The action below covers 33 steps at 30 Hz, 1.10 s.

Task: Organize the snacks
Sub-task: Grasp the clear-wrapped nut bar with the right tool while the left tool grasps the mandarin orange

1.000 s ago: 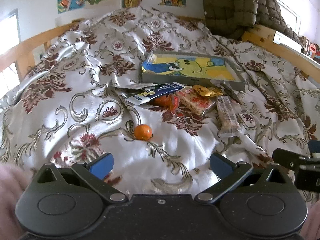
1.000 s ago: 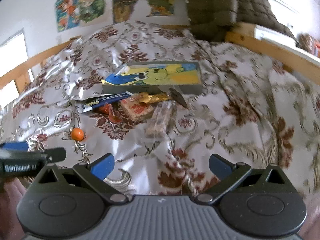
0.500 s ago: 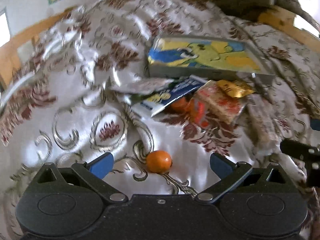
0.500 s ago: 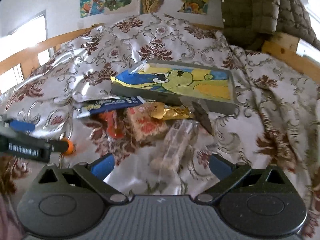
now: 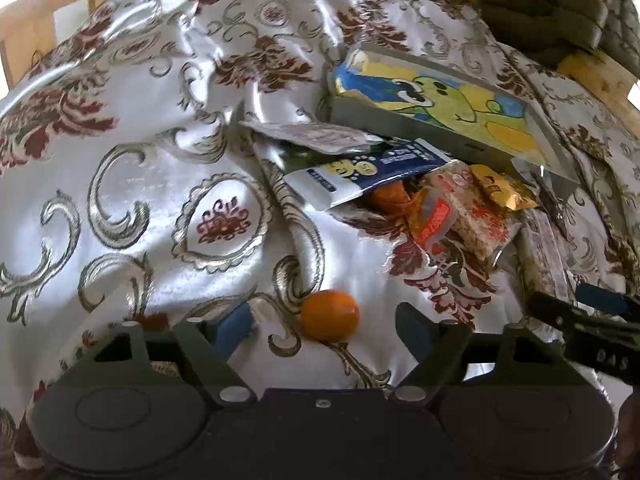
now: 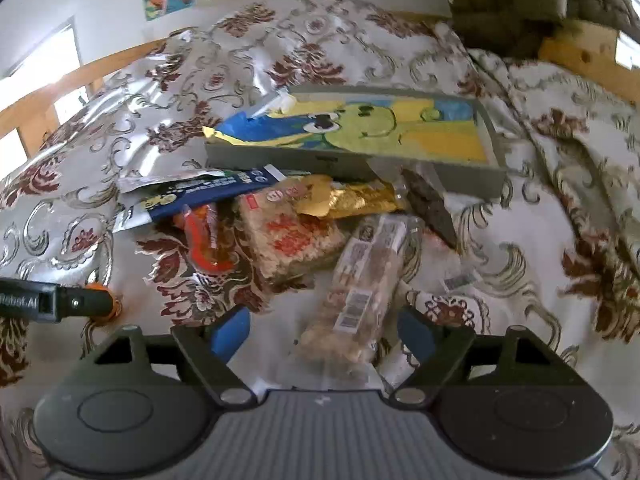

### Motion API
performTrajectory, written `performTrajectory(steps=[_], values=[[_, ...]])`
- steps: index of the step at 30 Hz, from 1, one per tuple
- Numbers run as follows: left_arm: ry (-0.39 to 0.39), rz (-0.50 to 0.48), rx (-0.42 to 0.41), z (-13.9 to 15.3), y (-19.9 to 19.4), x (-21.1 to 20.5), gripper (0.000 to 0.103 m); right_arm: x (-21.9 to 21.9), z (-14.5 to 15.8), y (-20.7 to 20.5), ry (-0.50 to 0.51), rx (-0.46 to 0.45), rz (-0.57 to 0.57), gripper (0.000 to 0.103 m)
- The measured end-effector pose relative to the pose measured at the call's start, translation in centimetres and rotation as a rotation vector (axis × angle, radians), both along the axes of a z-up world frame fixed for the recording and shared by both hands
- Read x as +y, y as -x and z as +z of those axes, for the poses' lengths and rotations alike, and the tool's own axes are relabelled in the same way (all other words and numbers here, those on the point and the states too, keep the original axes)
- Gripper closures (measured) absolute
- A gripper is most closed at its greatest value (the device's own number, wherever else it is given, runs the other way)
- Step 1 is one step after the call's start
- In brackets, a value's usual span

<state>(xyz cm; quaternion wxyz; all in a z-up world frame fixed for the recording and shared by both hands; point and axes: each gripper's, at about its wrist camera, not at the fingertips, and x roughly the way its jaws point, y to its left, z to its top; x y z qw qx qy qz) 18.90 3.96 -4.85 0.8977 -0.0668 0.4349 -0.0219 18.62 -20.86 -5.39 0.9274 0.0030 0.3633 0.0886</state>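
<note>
Shiny floral bedspread point(image 5: 168, 208) on the bed, snacks piled by the cartoon tray point(image 6: 400, 160). Left hand-held gripper point(image 5: 324, 326) is spread around the orange point(image 5: 330, 314), jaws just closing in; right hand-held gripper point(image 6: 324, 330) likewise around the clear bar pack point(image 6: 360, 288), neither pinching.

Sunlit floral bedspread point(image 6: 540, 208), wooden bedframe point(image 6: 580, 54), postered white wall point(image 6: 100, 4).

A small orange point(image 5: 329, 314) lies on the patterned bedspread point(image 5: 160, 200) between the narrowing fingers of the left hand-held gripper point(image 5: 322, 326), untouched. Beyond the orange, snack packets point(image 5: 440, 204) crowd against a cartoon-printed box point(image 5: 436, 108).
</note>
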Motion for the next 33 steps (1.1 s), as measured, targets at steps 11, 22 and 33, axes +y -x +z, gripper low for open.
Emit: performTrajectory(steps=[11,22,33], values=[[-0.022,-0.063,0.024,-0.9,-0.7,-1.0,0.056,-1.0,-2.0,-1.9,-0.083,0.089,-0.065,0.033],[-0.032,-0.048,0.033,-1.2,-0.9,-0.9,0.063,-1.0,-2.1,-1.7,-0.068,0.092,-0.092,0.049],[-0.002,-0.051,0.017,-1.0,-0.5,-0.7,0.068,-0.4,-1.7,-1.2,-0.04,0.102,-0.097,0.05]])
